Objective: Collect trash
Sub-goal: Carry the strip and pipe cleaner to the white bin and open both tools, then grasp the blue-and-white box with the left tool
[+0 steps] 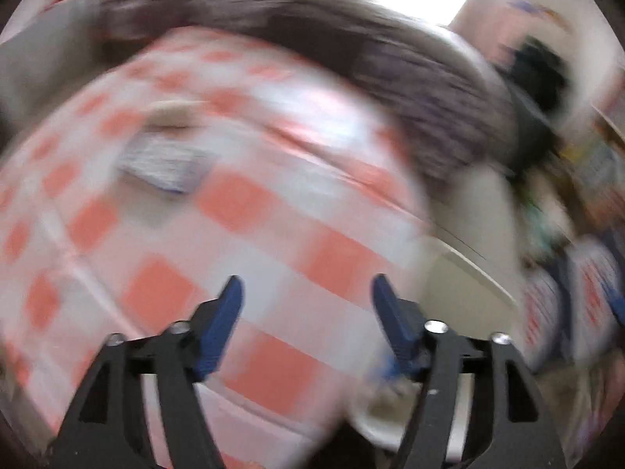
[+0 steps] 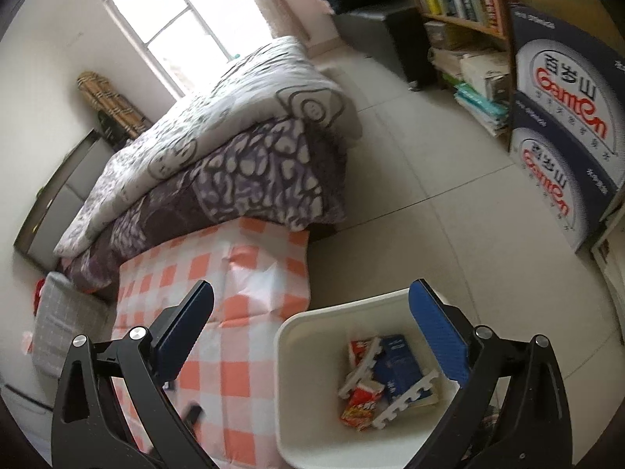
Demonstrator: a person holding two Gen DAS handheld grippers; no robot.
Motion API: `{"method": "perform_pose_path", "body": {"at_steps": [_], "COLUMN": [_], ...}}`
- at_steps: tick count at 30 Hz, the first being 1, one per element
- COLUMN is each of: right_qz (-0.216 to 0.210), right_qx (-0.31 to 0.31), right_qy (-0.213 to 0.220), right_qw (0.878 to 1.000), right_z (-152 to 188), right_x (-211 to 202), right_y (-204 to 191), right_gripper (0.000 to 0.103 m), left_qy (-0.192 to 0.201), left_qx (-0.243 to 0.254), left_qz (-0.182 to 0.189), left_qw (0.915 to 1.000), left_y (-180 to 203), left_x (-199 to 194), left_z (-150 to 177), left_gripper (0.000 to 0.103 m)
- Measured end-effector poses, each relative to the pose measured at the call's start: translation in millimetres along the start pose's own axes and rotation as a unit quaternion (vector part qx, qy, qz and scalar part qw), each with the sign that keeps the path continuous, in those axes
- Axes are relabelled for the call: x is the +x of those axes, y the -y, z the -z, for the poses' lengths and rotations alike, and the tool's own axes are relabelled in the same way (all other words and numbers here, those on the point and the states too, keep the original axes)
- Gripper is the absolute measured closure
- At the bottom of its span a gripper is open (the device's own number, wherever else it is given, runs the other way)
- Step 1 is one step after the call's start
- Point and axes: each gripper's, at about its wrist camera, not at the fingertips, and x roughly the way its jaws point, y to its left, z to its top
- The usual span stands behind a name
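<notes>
A flat, pale wrapper (image 1: 164,162) is seen blurred at ten o'clock on the checked cloth (image 1: 250,203); it is judged light and limp, best pinched at an edge. Both the left gripper (image 1: 306,293) and right gripper (image 2: 312,305) are held spread, nothing between them.

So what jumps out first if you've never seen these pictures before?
Probably the orange-and-white checked tablecloth, filling the lower left of the right view and nearly all of the blurred left one. Beside it on the floor stands a white plastic bin holding red wrappers and a blue box. Behind is a bed with a purple patterned quilt.
</notes>
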Motion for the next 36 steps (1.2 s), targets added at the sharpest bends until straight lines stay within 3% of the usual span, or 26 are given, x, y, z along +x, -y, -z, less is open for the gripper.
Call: {"method": "perform_pose_path", "body": {"at_steps": [3,7,10,14,16,19,20,21,22,26,29,33,36], "right_qz": [-0.013,-0.027,-0.044,-0.050,-0.052,-0.058,-0.059,-0.059,-0.060,-0.064,-0.063,-0.056,-0.051], "right_qx": [-0.005,-0.011,-0.007,-0.017,-0.020,-0.017,-0.017,-0.017,-0.018,-0.036,-0.065,-0.144,-0.241], "right_qy": [-0.006,-0.014,-0.023,-0.029,-0.034,-0.042,-0.044,-0.046,-0.047,-0.053,-0.064,-0.084,-0.067], "right_qw": [1.000,0.999,0.999,0.998,0.998,0.997,0.997,0.997,0.997,0.996,0.994,0.984,0.967], "right_z": [1,-2,-4,-2,0,2,3,4,6,17,28,55,85], "right_x": [1,3,6,8,10,12,13,14,14,17,22,37,48], "right_y": [-8,-18,-24,-34,-38,-43,-45,-47,-51,-70,-89,-130,-177], "right_gripper": [0.007,0.007,0.007,0.007,0.007,0.007,0.007,0.007,0.007,0.007,0.007,0.007,0.007], "left_qy": [0.002,0.004,-0.009,-0.023,-0.046,-0.045,-0.044,-0.037,-0.033,-0.026,-0.039,-0.043,-0.030], "left_qx": [-0.105,-0.205,-0.224,-0.226,-0.215,-0.195,-0.184,-0.163,-0.148,-0.081,-0.059,-0.079,-0.091], "left_qz": [-0.054,-0.127,-0.167,-0.190,-0.191,-0.177,-0.170,-0.161,-0.153,-0.097,-0.087,-0.072,-0.052], "left_qw": [0.9929,0.9703,0.9602,0.9551,0.9567,0.9636,0.9670,0.9728,0.9765,0.9917,0.9937,0.9934,0.9941], "left_y": [-42,-79,-87,-87,-88,-91,-91,-91,-91,-109,-141,-186,-211], "left_x": [24,54,79,102,114,111,110,104,101,78,57,16,-27], "left_z": [-33,-67,-82,-98,-102,-98,-95,-91,-89,-70,-51,-33,-22], "left_gripper": [0.027,0.021,0.020,0.016,0.016,0.017,0.020,0.034,0.040,0.046,0.046,0.046,0.046]}}
